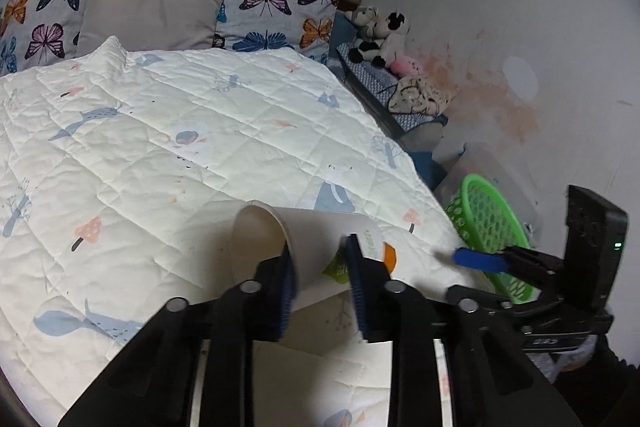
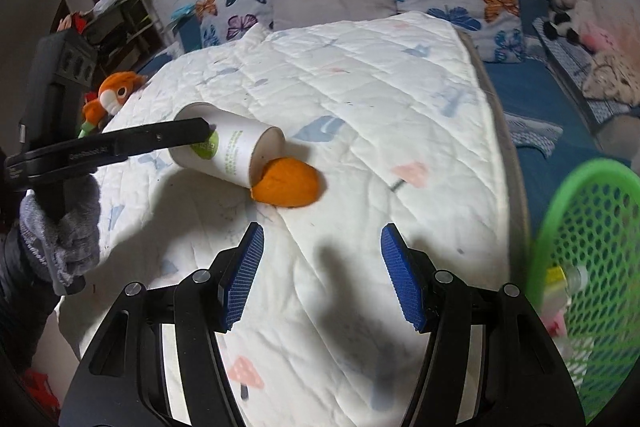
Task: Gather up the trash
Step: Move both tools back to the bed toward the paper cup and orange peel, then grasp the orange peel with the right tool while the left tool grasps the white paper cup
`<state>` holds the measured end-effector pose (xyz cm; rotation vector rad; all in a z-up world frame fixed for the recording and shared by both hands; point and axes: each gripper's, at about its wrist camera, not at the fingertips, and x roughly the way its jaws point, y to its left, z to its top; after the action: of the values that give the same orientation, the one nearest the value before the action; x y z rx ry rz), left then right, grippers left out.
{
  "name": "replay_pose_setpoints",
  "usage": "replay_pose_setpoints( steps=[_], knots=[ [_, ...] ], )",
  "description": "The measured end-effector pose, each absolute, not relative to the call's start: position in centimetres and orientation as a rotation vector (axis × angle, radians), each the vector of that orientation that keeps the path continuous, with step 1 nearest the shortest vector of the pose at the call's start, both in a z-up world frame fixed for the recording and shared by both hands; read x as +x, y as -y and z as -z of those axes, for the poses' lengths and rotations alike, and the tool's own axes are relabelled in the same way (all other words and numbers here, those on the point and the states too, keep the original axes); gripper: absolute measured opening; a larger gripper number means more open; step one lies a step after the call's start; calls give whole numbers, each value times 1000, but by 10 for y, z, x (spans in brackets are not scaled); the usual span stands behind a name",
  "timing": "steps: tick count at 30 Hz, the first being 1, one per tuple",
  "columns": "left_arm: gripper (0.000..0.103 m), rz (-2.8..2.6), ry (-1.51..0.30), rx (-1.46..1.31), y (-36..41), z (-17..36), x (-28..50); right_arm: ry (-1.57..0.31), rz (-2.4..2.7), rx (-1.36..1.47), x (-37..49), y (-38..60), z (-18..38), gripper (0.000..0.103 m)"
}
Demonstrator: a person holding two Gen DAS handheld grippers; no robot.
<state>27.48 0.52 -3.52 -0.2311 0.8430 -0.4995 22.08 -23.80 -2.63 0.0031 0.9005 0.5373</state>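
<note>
the left gripper is clamped on the paper cup lying on the quilt. the right gripper stands apart and empty, orange peel just ahead of it.

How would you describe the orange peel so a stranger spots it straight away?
Start at the white quilt on the bed. A paper cup lies there on its side; the orange peel sits at its open mouth, the only bright orange scrap on the quilt.

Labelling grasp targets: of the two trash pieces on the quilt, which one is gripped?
The white paper cup, lying on its side, pinched by the left gripper. The orange peel at its mouth lies free.
</note>
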Motion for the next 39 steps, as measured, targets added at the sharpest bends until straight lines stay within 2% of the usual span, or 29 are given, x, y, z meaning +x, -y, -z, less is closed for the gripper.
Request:
replay_pose_setpoints(
  steps=[6, 21, 32, 39],
  knots=[
    [14, 470, -814, -221, -18, 28, 265, -904, -564, -22, 233, 214, 32, 58],
    [13, 428, -806, -239, -46, 26, 256, -914, -550, -122, 256, 172, 50, 48],
    [12, 470, -787, -217, -23, 15, 247, -893, -531, -75, 234, 197, 39, 44],
    [5, 536, -761, -197, 8, 0, 235, -869, -501, -17, 209, 230, 26, 43]
  ],
)
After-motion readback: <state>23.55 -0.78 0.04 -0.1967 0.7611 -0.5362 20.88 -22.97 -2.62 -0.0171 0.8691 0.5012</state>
